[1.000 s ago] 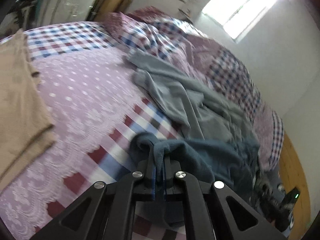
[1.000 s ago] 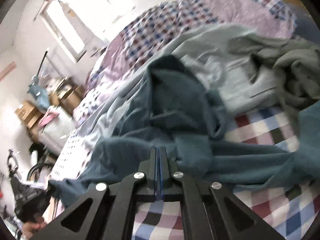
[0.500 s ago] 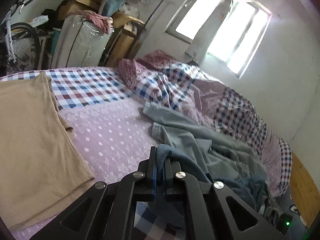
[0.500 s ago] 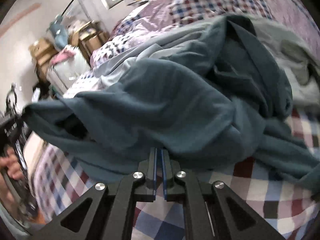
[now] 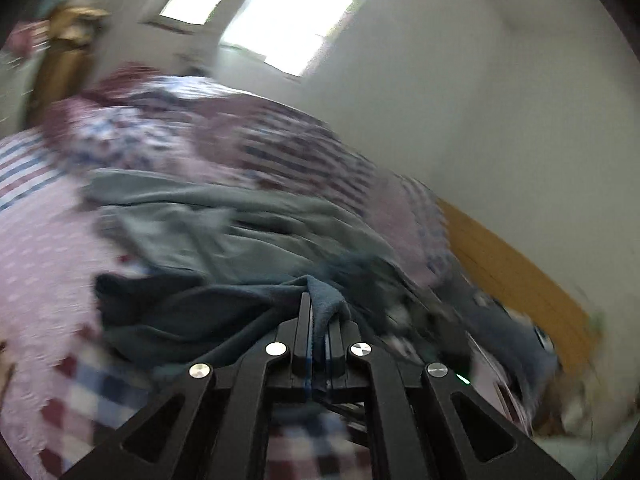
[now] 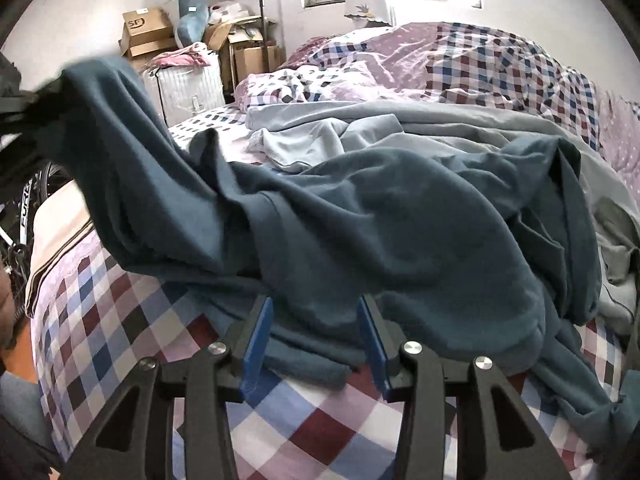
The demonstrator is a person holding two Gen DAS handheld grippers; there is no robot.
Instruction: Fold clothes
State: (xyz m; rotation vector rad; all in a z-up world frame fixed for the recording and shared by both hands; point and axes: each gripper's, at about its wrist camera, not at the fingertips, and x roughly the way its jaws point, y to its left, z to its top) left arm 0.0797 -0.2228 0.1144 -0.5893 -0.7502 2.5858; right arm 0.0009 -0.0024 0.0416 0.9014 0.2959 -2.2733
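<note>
Left gripper (image 5: 318, 320) pinching dark blue garment (image 6: 360, 216), lifting edge off bed (image 6: 304, 420) for spreading. Right gripper (image 6: 316, 336) gaping wide, straddling garment hem, gripping nothing.

sweater (image 6: 360, 216) on bed (image 6: 120, 320); boxes (image 6: 148, 32) behind

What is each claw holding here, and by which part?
Left claw pinches a bunched edge of the dark teal garment. Right claw is open, holding nothing.
</note>
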